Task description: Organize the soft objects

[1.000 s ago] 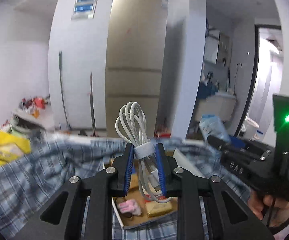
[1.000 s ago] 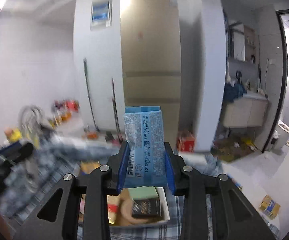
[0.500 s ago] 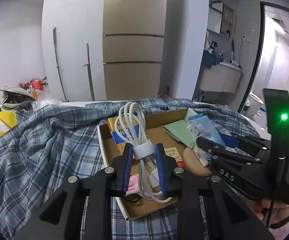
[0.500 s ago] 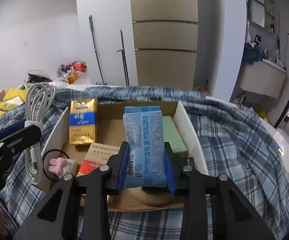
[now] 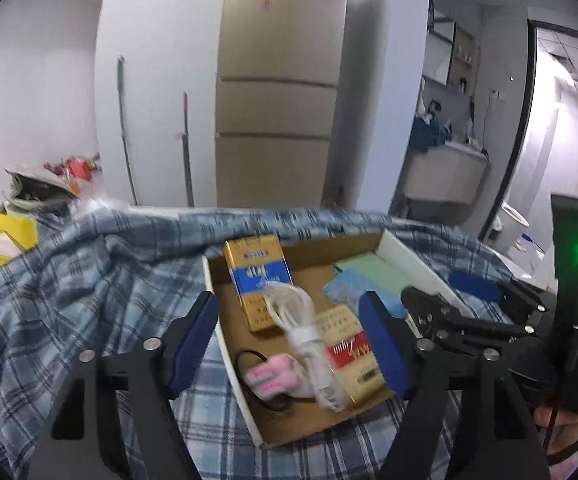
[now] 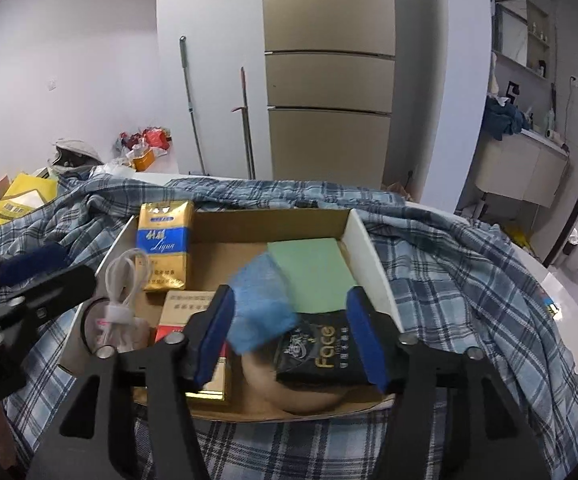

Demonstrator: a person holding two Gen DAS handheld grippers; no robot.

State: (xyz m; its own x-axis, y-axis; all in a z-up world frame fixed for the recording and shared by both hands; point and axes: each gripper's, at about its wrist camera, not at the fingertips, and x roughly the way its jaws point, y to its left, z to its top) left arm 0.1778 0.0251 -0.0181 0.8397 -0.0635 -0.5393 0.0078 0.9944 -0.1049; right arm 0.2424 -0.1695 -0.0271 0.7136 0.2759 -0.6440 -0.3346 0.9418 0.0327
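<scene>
A: Both our grippers have just been opening. The left gripper (image 5: 289, 340) stands wide, and the white cable (image 5: 305, 344) lies loose in the cardboard box (image 5: 409, 256), lower centre of the frame, apart from both pads.

B: The right gripper (image 6: 289, 332) is parted too. The blue packet (image 6: 259, 312) is blurred mid-frame, seemingly dropping free.

A: We should lift straight up, clear of the box walls.

B: The checked cloth (image 6: 469, 264) leaves room around.
</scene>
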